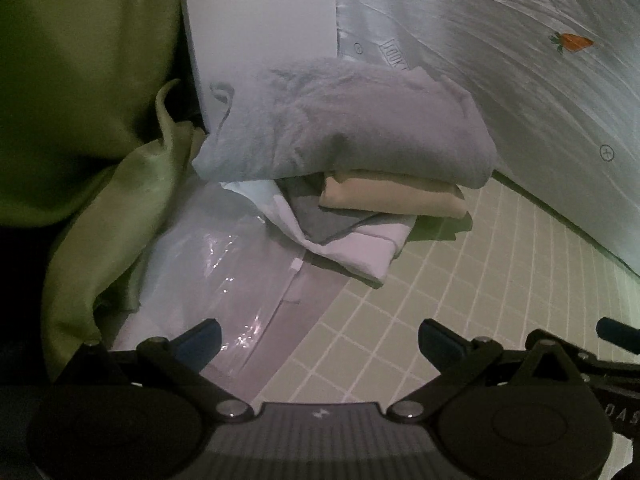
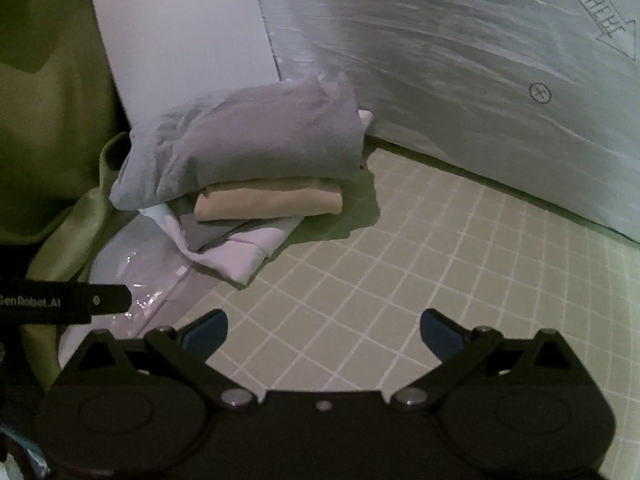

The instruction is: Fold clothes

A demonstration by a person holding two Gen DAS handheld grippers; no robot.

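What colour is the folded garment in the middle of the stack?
Beige folded garment, clearest in the right wrist view.

A grey folded garment (image 2: 256,140) tops a beige one (image 2: 268,202) and a white-and-grey one (image 2: 248,252); the surface (image 2: 420,280) is pale green with a white grid, beside what looks like olive-green cloth (image 1: 80,120) and a silvery sheet (image 2: 440,80) bearing an orange carrot
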